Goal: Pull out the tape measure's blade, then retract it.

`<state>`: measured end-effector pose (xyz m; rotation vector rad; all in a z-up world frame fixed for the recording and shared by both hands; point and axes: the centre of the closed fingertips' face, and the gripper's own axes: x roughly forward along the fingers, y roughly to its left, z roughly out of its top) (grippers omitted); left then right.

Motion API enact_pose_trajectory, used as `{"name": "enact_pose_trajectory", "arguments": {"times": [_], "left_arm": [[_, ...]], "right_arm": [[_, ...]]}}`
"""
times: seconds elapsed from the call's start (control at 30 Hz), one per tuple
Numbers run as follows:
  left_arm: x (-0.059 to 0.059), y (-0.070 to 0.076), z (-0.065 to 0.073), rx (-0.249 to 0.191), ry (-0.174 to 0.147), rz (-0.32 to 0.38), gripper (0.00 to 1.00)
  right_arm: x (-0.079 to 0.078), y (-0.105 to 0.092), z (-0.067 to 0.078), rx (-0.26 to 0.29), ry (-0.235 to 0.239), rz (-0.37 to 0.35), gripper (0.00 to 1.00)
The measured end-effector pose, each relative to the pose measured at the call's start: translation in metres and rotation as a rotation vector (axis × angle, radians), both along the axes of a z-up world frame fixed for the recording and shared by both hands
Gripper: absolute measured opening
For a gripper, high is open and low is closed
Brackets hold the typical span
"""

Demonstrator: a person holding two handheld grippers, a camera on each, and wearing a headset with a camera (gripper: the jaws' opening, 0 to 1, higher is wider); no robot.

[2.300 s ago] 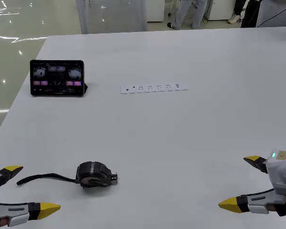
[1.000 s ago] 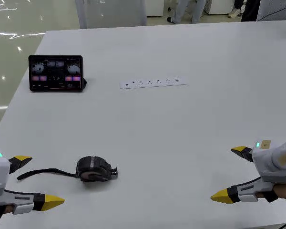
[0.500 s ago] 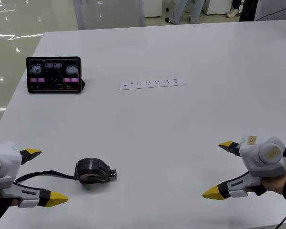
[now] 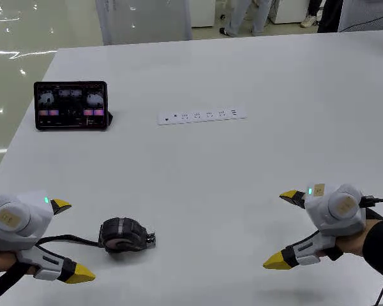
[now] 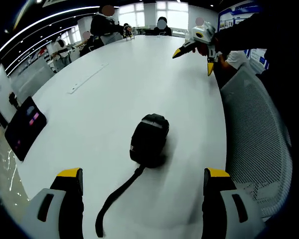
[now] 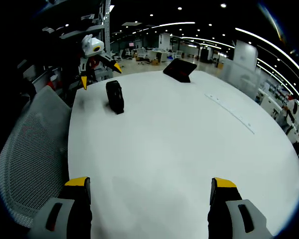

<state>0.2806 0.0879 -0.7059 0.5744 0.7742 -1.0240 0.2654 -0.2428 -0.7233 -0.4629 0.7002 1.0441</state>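
Both sets of jaws gape wide and empty, so the left gripper (image 4: 72, 240) should clamp the tape measure (image 4: 121, 233) squarely across its case, clear of the strap (image 4: 67, 240), leaving the blade tip (image 4: 150, 239) free for the right gripper (image 4: 280, 227).

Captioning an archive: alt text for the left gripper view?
A black tape measure lies on the white table ahead of the open left hand-held gripper. The right hand-held gripper is across the table; a tablet stands left.
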Motion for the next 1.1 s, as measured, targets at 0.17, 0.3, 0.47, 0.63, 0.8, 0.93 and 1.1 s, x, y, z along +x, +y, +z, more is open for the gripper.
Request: {"name": "enact_pose_trajectory", "arguments": {"times": [0.17, 0.3, 0.47, 0.63, 0.8, 0.93, 1.1], "left_arm": [[0.006, -0.006, -0.002, 0.027, -0.002, -0.048, 0.98], [0.011, -0.014, -0.003, 0.043, 0.005, -0.081, 0.95], [0.015, -0.022, -0.003, 0.054, 0.008, -0.119, 0.96], [0.017, -0.031, -0.004, 0.065, 0.019, -0.155, 0.94], [0.016, -0.044, -0.01, 0.075, 0.034, -0.199, 0.89], [0.016, -0.052, -0.014, 0.083, 0.046, -0.217, 0.88], [0.015, -0.06, -0.015, 0.091, 0.049, -0.234, 0.85]], "right_arm": [[0.003, 0.014, 0.001, -0.005, 0.012, 0.027, 0.99], [0.005, 0.029, 0.003, 0.008, 0.002, 0.059, 0.99], [0.01, 0.04, 0.0, -0.017, 0.021, 0.07, 0.99], [0.014, 0.053, -0.002, -0.018, 0.025, 0.087, 0.99], [0.028, 0.07, -0.004, -0.01, 0.025, 0.095, 0.99], [0.037, 0.085, -0.002, -0.002, 0.023, 0.09, 0.99], [0.037, 0.101, -0.004, -0.009, 0.021, 0.118, 0.99]]}}
